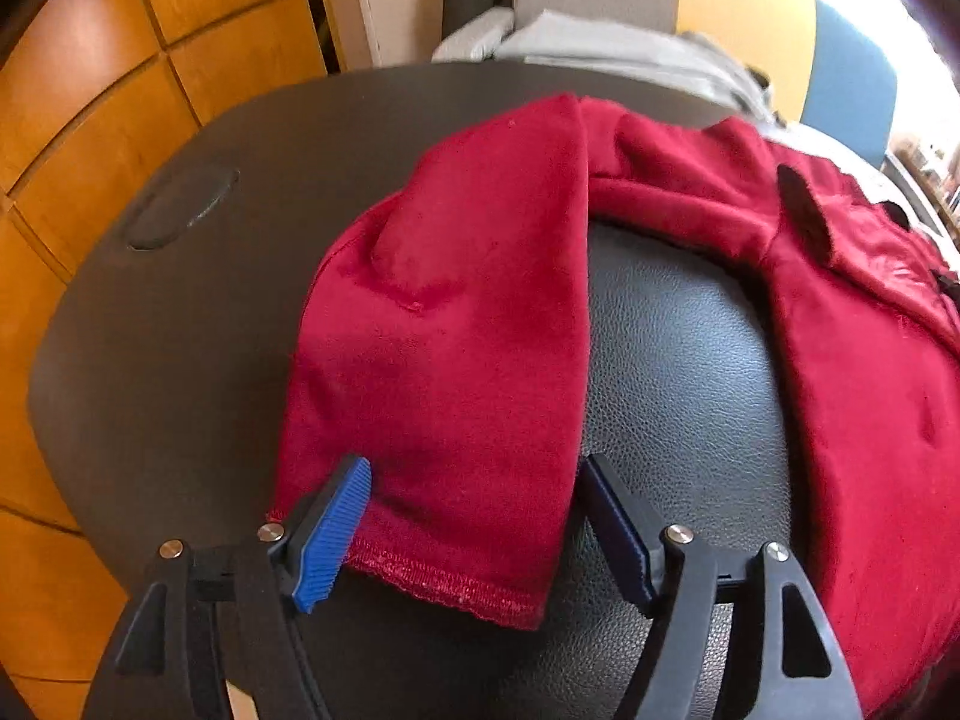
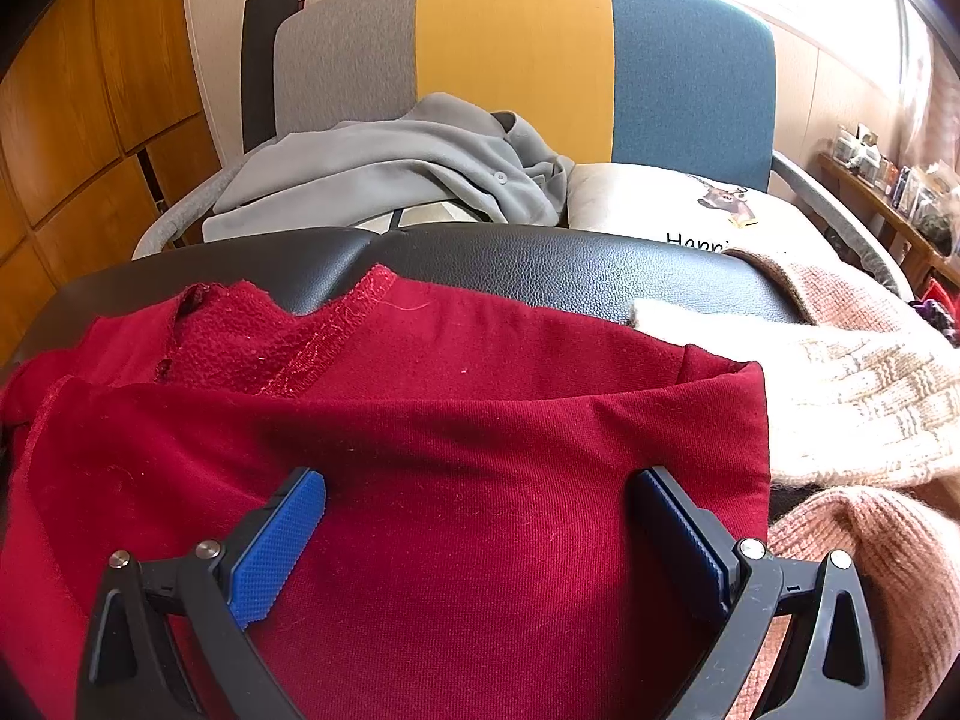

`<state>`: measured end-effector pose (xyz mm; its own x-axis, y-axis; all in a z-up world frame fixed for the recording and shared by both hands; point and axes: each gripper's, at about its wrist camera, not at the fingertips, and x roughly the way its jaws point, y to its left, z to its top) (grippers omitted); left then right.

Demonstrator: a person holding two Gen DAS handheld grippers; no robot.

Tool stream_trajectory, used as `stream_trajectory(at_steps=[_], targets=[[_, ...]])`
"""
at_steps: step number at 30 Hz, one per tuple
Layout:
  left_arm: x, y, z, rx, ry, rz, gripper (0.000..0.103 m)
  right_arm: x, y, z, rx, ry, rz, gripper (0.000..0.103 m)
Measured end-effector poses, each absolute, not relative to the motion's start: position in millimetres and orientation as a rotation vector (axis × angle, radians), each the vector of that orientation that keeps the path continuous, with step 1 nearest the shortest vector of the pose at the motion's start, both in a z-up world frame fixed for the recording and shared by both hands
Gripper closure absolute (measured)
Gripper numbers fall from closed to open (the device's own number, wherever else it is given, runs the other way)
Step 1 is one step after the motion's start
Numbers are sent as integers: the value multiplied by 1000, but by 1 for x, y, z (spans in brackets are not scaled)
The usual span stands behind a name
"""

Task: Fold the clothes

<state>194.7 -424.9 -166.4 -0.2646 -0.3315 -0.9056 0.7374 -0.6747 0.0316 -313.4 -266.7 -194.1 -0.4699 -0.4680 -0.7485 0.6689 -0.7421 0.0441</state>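
A dark red fleece garment (image 1: 468, 324) lies spread on a black leather surface (image 1: 678, 360). In the left wrist view one sleeve or leg runs toward me, its hemmed cuff (image 1: 456, 582) lying between the jaws. My left gripper (image 1: 474, 516) is open, its blue pads on either side of the cuff. In the right wrist view the red garment (image 2: 450, 450) fills the near field, its neckline (image 2: 336, 330) toward the far edge. My right gripper (image 2: 480, 534) is open and hovers over the red cloth, holding nothing.
A cream knit sweater (image 2: 852, 396) and a pink knit one (image 2: 858, 546) lie at the right. A grey garment (image 2: 408, 168) and a white printed cushion (image 2: 690, 204) rest on a grey, yellow and blue chair (image 2: 516, 54) behind. Wooden cabinets (image 1: 90, 120) stand at the left.
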Motion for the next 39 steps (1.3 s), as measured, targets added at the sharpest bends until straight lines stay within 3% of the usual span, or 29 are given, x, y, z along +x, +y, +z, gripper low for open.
stream_trajectory(at_steps=[1, 2, 8, 10, 15, 19, 28, 30, 34, 39], targets=[[196, -425, -162, 1280, 579, -1995, 79, -313, -267, -194, 1019, 334, -2211, 0], [200, -430, -157, 1260, 656, -2008, 93, -313, -266, -194, 1018, 333, -2210, 0], [231, -460, -98, 850, 1296, -2234, 94, -314, -265, -193, 1017, 319, -2203, 0], [230, -459, -72, 747, 1371, -2338, 94, -314, -264, -193, 1016, 312, -2201, 0], [190, -439, -19, 668, 1408, -2542, 93, -313, -264, -193, 1016, 309, -2201, 0], [127, -419, -11, 713, 1435, -2644, 93, -313, -264, -193, 1016, 309, -2201, 0], [-42, -349, -60, 1061, 1446, -2734, 93, -313, -264, -193, 1017, 309, -2201, 0], [-64, -340, -80, 1134, 1419, -2688, 82, -313, -264, -193, 1018, 308, -2200, 0], [-61, -344, -99, 1085, 1418, -2627, 80, -314, -265, -192, 1024, 313, -2194, 0], [2, -356, -107, 935, 1340, -2609, 77, -315, -266, -191, 1037, 320, -2186, 0]])
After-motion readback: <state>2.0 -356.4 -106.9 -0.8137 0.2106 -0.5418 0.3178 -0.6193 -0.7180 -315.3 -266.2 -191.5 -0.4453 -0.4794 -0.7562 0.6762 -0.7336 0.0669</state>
